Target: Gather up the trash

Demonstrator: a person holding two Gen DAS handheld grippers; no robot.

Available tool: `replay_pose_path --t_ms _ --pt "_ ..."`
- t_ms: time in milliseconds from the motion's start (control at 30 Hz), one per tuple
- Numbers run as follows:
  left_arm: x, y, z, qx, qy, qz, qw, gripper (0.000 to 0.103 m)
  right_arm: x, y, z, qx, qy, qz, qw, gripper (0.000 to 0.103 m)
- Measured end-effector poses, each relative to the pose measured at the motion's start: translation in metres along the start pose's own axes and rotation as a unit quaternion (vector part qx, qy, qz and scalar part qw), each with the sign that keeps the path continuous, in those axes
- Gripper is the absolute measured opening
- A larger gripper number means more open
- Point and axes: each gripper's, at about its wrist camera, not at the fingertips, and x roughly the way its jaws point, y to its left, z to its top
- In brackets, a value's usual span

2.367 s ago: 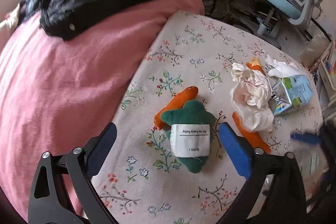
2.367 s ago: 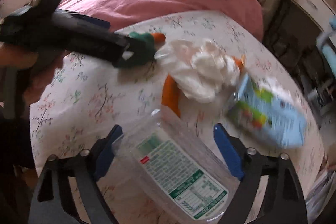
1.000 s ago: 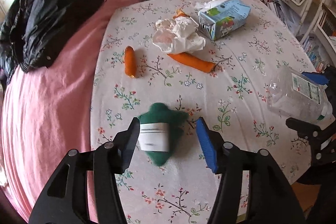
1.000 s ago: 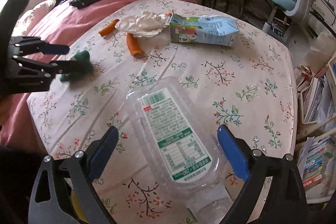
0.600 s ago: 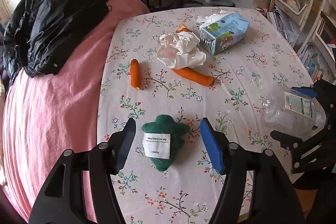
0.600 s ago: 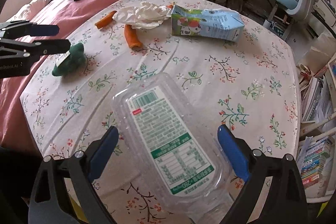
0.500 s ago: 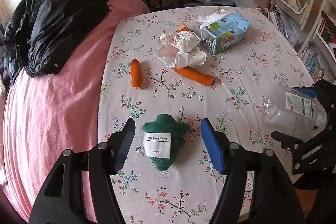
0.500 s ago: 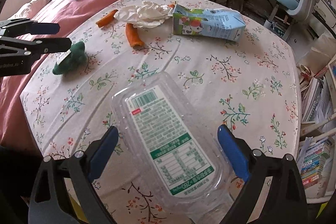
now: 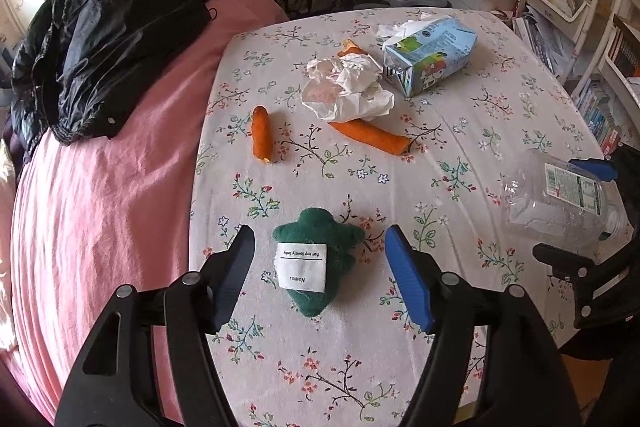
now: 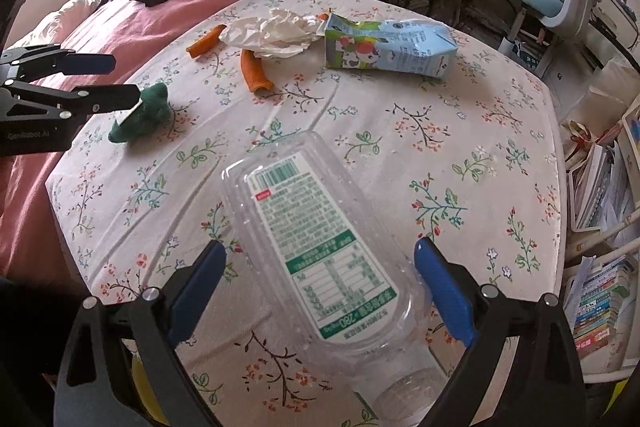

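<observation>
Trash collection: sorting stage, toy released, bottle next

Left gripper (image 9: 318,259) has just been opening; its jaws stand apart on either side of the green plush toy (image 9: 316,267), which lies on the bench (image 9: 520,115) with clear gaps to both pads. Nothing is held. The toy appears set aside as non-trash.

Right gripper (image 10: 320,291) is spread wide around the clear plastic bottle (image 10: 316,251); its pads do not reach the bottle's walls, so it grips nothing. The bottle lies on its side, label up, and looks empty.

Remaining trash sits toward 12 o'clock from the toy in the left wrist view: crumpled tissue (image 9: 346,91), milk carton (image 9: 430,61) at 1 o'clock, lying flat, contents not visible. Orange pieces (image 9: 262,133) lie at 11 and 1 o'clock; whether peel or toy parts cannot be told.

Judgement: the next move calls for the right gripper to close across the bottle's width. No bin is in view.
</observation>
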Motion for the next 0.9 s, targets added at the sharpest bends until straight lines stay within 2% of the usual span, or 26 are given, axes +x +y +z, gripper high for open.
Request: replay_pose_path --t_ms 367,600,700,733,900 --pt "-0.003 0.0 -0.001 0.0 -0.002 0.0 1.0 0.066 0.0 0.002 -0.002 -0.001 0.001 0.002 1.0 0.091" --pt "-0.008 0.007 -0.002 -0.017 -0.007 -0.011 0.9998 0.066 -0.002 0.002 -0.004 0.0 -0.001 0.005 1.0 0.091" --pt "-0.012 0.015 -0.002 -0.033 -0.01 -0.027 0.999 0.066 -0.003 0.003 -0.004 0.001 -0.001 0.005 1.0 0.091" --pt "-0.014 0.021 -0.003 -0.046 -0.013 -0.043 0.998 0.066 -0.003 0.003 -0.005 0.001 -0.002 0.005 1.0 0.091" --pt "-0.021 0.062 -0.008 -0.134 -0.025 -0.085 0.987 0.067 -0.006 0.001 -0.007 0.008 -0.004 0.009 1.0 0.091"
